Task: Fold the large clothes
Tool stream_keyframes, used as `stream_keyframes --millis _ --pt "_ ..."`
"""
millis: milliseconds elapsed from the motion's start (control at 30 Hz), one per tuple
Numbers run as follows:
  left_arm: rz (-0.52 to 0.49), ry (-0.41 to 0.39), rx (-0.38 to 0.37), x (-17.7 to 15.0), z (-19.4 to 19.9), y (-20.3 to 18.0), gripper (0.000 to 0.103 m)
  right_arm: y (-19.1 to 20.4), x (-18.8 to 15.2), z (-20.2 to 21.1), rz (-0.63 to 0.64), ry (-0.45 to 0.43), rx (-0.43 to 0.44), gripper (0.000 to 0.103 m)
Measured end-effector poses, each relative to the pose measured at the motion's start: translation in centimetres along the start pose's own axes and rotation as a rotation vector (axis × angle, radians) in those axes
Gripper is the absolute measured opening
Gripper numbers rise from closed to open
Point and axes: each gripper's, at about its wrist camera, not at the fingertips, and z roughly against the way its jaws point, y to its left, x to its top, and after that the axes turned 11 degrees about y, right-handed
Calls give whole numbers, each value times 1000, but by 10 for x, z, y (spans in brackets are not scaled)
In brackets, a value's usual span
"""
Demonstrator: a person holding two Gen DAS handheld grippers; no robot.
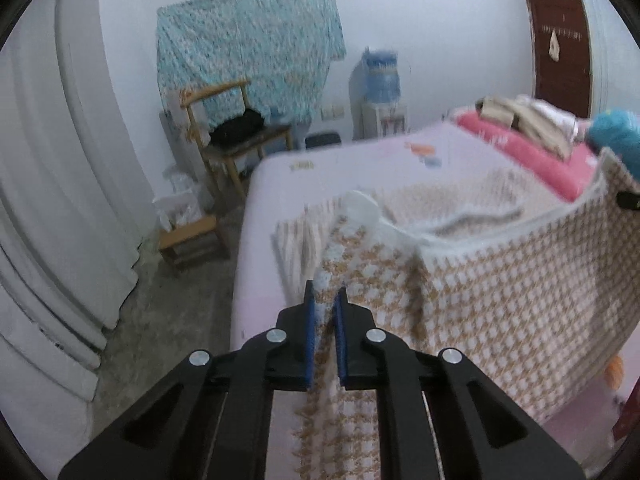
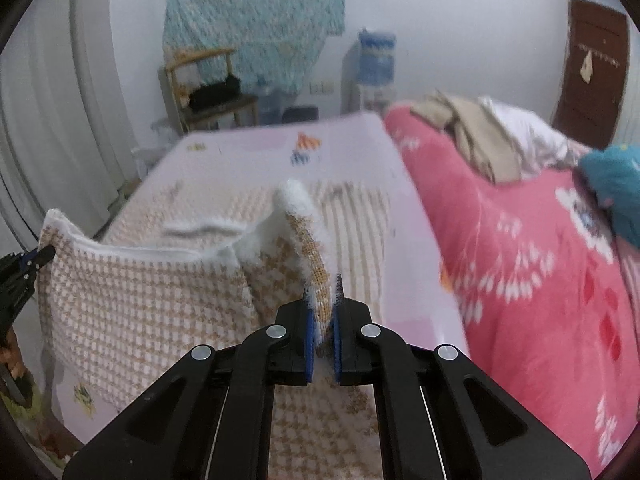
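A tan and white houndstooth knit garment with fuzzy white trim lies partly on the pale pink bed sheet and is lifted at its near edge. My left gripper is shut on one corner of the garment. My right gripper is shut on the other corner, which stands up between the blue pads. The lifted edge stretches between both grippers. The left gripper also shows at the left edge of the right wrist view; the right gripper shows at the right edge of the left wrist view.
A pink floral quilt covers the right of the bed, with beige and white clothes and a teal item on it. A wooden chair, low stool, water dispenser and white curtain stand beyond.
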Motion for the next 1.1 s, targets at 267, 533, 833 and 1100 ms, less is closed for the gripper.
stream_keyframes --millis 267,533,833,1100 --pt "9 -116 0 92 -25 18 8 -14 91 -18 23 -118 23 5" --pt "37 118 -59 165 -172 23 9 -46 165 -154 -73 61 94 5" --pt "150 310 -192 144 -243 43 32 -90 151 -234 -241 230 207 61" --pt "280 217 -238 139 -197 77 60 -137 137 -191 -439 201 293 68"
